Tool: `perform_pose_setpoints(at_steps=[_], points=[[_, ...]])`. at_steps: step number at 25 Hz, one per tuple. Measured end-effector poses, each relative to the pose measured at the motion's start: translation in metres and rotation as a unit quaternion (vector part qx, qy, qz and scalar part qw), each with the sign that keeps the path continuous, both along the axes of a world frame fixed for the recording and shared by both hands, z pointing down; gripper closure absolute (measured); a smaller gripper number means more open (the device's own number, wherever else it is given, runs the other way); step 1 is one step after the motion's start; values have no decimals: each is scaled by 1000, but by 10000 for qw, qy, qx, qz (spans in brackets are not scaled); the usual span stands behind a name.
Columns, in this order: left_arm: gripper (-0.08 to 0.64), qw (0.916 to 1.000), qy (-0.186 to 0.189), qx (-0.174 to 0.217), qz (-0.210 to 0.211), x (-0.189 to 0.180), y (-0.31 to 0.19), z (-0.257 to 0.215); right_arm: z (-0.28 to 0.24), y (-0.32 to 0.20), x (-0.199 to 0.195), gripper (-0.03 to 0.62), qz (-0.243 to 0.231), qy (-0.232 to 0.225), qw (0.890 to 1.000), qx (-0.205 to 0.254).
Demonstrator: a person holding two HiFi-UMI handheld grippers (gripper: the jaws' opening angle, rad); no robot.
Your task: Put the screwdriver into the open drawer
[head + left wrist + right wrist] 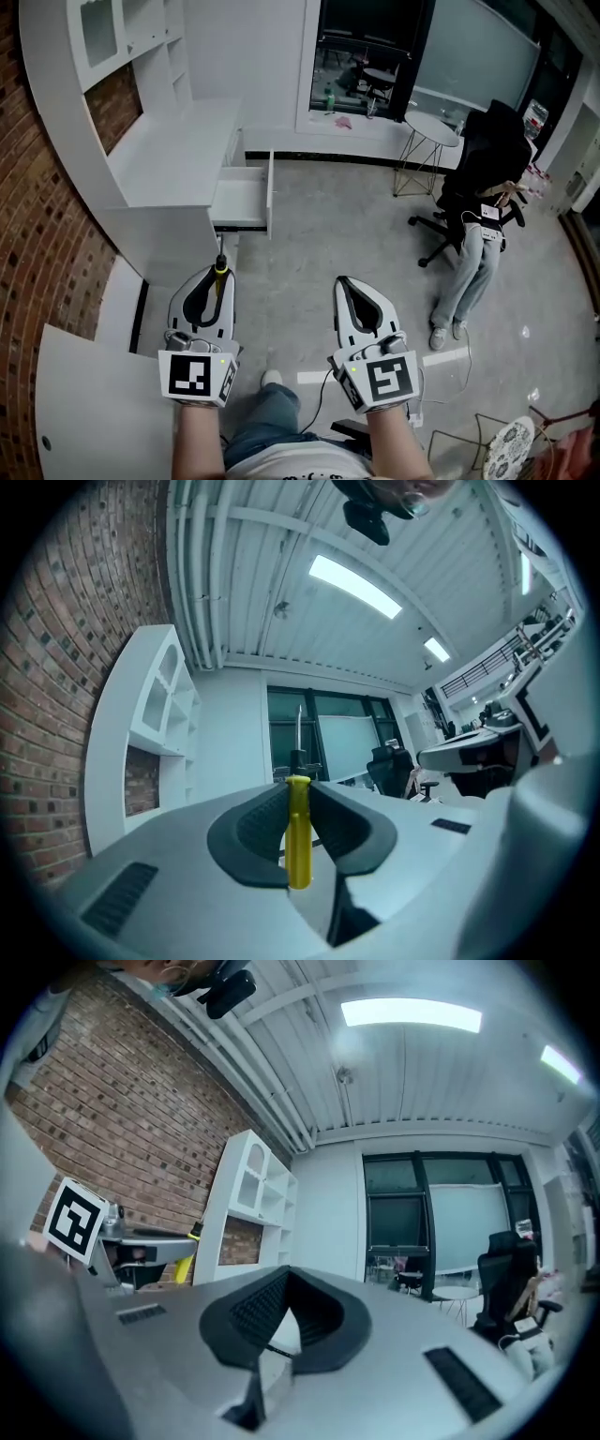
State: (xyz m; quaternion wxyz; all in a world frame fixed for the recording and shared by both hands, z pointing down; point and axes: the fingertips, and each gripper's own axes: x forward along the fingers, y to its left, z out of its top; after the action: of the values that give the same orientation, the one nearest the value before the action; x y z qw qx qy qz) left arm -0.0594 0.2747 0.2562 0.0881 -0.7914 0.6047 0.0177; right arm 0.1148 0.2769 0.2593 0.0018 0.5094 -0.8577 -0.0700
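My left gripper is shut on a screwdriver with a yellow handle and a black collar; its shaft points ahead toward the desk. In the left gripper view the yellow handle stands upright between the black pads, the metal shaft rising above it. The open white drawer juts out of the white desk, a short way beyond the screwdriver's tip. My right gripper hangs beside the left one over the grey floor, shut with nothing in it. In the right gripper view its pads meet at the tips.
A white desk with shelves stands along a brick wall at left. A white board lies at lower left. A person in black sits on an office chair at right, near a small round table.
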Motion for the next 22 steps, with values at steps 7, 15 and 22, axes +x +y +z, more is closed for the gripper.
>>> perform_pose_setpoints(at_steps=[7, 15, 22], points=[[479, 9998, 153, -100, 37, -28, -103, 6, 3, -104, -30, 583, 22, 143, 9999, -93], [479, 9996, 217, -174, 53, -61, -177, 9, 4, -179, -62, 583, 59, 321, 9994, -96], [479, 9990, 223, -380, -39, -78, -229, 28, 19, -240, -69, 583, 145, 307, 9990, -295]])
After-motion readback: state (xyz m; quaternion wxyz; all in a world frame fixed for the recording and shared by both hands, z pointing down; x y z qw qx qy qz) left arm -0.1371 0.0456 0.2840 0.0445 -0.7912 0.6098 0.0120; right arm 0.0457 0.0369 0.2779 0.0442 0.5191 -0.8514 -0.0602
